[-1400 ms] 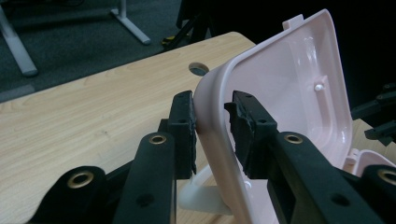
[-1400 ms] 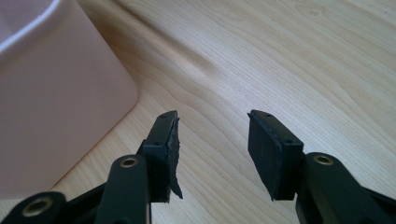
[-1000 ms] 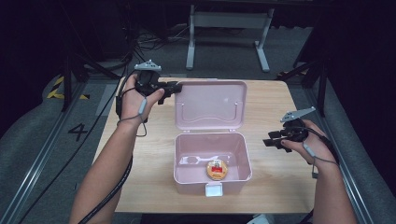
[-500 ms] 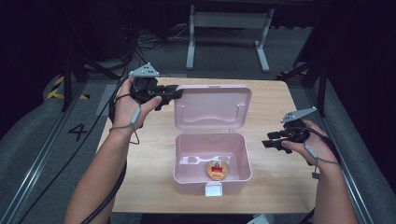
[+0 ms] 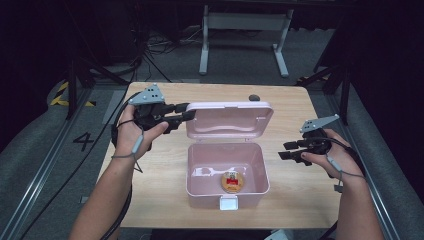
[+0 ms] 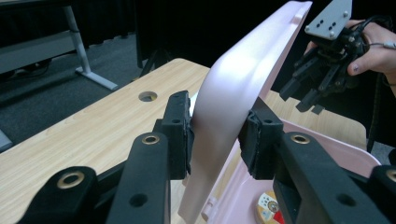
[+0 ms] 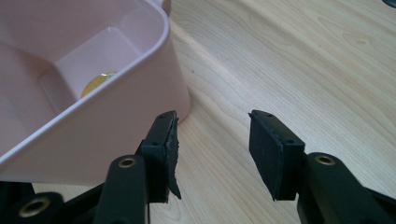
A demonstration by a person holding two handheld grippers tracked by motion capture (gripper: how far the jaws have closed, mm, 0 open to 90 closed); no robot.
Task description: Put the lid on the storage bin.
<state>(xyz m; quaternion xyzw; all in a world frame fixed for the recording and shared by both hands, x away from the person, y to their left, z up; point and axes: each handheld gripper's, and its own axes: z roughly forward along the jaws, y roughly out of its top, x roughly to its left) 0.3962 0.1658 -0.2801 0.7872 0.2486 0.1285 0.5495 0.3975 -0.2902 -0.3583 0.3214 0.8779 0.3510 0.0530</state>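
Jaws of left gripper (image 6: 214, 133) straddling upright lid (image 5: 229, 119) edge, just opened, pads barely clear. Box (image 5: 227, 172) at desk (image 5: 165, 185) near edge; right gripper (image 5: 286, 150) spread, empty, beside box's right wall.

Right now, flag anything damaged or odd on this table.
One oddity: in the right gripper view, the pad on the near-box finger of the right gripper looks ragged, with a torn flap hanging at its lower edge. Otherwise the pink box sits square with its lid up, between the left gripper's fingers.
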